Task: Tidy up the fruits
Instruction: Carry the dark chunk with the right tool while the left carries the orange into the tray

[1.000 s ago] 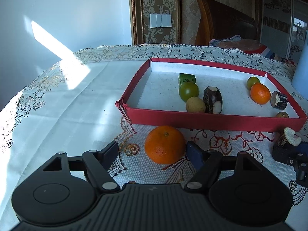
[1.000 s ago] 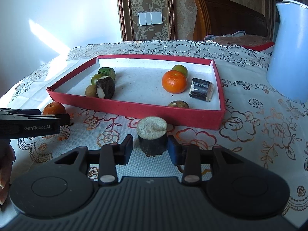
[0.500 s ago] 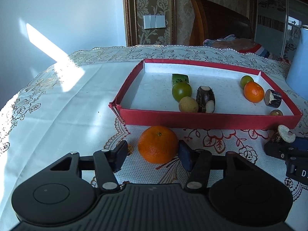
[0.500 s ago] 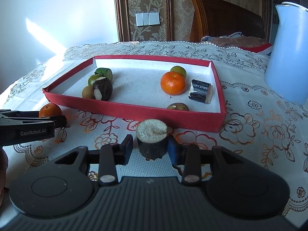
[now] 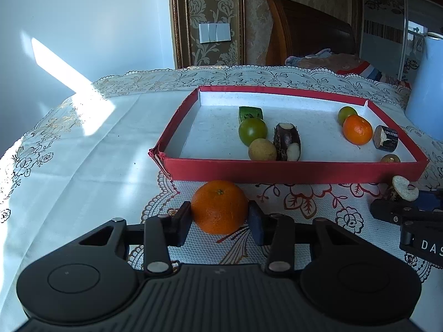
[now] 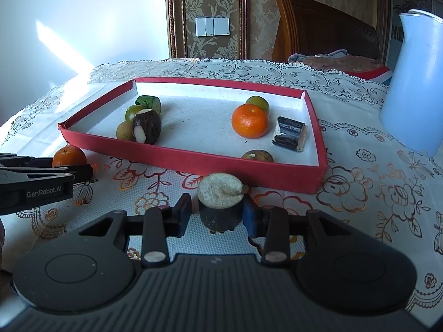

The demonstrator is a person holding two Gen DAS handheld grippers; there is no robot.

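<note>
Black ribbed left tool (image 5: 220, 220), silver screws, white "GenRobot.AI" lettering

"GenRobot.AI" printed in pale letters on the side of the left gripper (image 6: 41, 191), seen from the right wrist camera. "DAS", cut by the frame edge, on the right gripper (image 5: 423, 244). Nothing else readable.
</note>
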